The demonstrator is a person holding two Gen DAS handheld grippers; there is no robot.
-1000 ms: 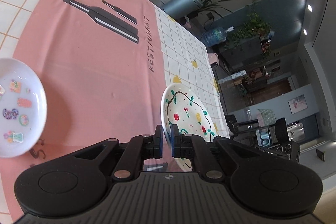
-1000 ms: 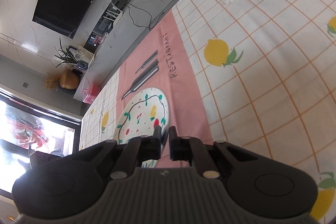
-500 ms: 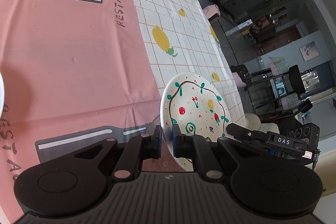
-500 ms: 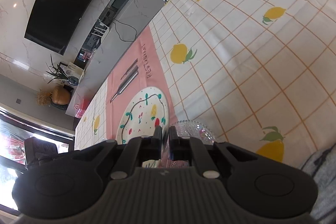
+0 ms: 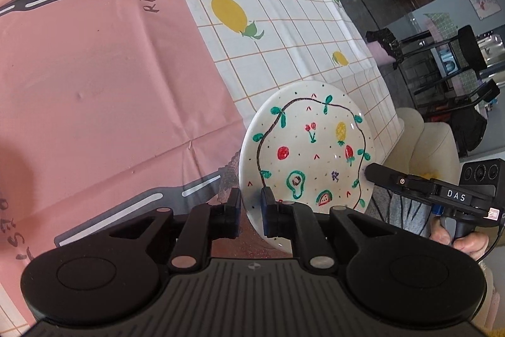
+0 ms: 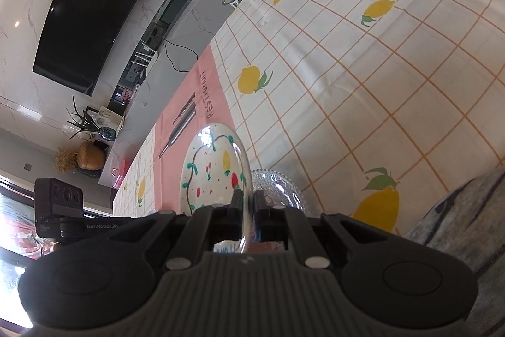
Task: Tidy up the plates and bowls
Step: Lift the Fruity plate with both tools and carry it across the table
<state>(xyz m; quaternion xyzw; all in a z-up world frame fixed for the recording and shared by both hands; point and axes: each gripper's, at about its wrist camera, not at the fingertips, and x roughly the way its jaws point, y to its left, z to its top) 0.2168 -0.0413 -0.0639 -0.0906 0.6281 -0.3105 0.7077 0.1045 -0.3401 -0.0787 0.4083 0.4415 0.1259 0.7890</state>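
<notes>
Plates are the matter here: a glazed white ceramic plate [image 5: 307, 153], round and shallow, painted with a dark looping vine, green leaves, cherries, strawberries, a pineapple, an avocado and a melon slice, is pinched at its near rim by the left hand-held gripper [image 5: 251, 206], whose black jaws are closed to the thickness of that rim. It stands tilted just ahead of the fingers, lifted off the cloth. Behind its left edge a beaded clear glass dish [image 5: 228, 176] peeks out.

In the right wrist view, the right hand-held gripper [image 6: 248, 206] is closed on the edge of a smooth clear glass plate [image 6: 243, 166], seen edge-on straight ahead between the fingers. Beyond it to the left is the painted plate, and just right of the fingers lies the beaded glass dish on the cloth.

A bench carries a glossy tablecloth [image 5: 284, 30] of white squares with orange lines and yellow lemons, and a creased pink mat [image 5: 104, 78] lettered RESTAURANT with dark cutlery shapes. Farther off are a dark television [image 6: 85, 30] on a marbled wall and a pale armchair [image 5: 423, 141].
</notes>
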